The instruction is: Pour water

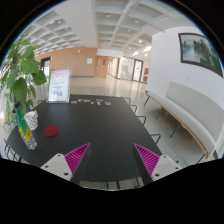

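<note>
My gripper is open and empty, its two magenta pads spread wide above the near part of a long dark table. Far to the left of the fingers, at the table's left edge, stands what looks like a clear bottle, with a small white cup with a pink pattern just behind it. A flat red disc lies on the table to the right of them. Nothing is between the fingers.
A leafy green plant stands at the table's left side. A white sign board stands at the far left end. Small dark items lie at the far end. Chairs line the right side, beside a white wall.
</note>
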Available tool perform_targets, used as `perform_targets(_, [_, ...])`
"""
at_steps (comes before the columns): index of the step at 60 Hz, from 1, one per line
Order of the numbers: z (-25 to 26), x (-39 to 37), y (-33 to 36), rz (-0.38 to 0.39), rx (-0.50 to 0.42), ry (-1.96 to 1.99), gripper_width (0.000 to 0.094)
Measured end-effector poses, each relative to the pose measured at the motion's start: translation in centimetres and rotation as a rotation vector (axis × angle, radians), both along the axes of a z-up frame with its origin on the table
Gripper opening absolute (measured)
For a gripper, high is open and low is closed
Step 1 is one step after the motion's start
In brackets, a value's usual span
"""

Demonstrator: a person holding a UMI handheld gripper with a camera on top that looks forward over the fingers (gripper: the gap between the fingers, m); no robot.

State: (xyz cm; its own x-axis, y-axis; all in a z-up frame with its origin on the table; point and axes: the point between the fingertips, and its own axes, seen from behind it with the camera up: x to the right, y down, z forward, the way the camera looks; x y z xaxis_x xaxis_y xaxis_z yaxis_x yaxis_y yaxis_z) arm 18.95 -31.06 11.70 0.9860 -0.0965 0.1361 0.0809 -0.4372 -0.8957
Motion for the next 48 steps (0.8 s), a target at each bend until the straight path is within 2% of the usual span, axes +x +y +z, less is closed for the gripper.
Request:
perform_targets(11, [0.4, -0.4, 0.0, -0.011, -0.004, -0.019, 0.0859])
perform_targets(24, [-1.4, -3.2, -3.1, 0.025, -0.048, -0.037, 0.0864])
perform_targets(39, [-5.1, -14.5, -6.6, 0.157, -0.065, -0.017, 0.0861])
perform_targets(48, [-5.6, -24.4, -5.4, 0.227, -0.03, 0.041, 0.086])
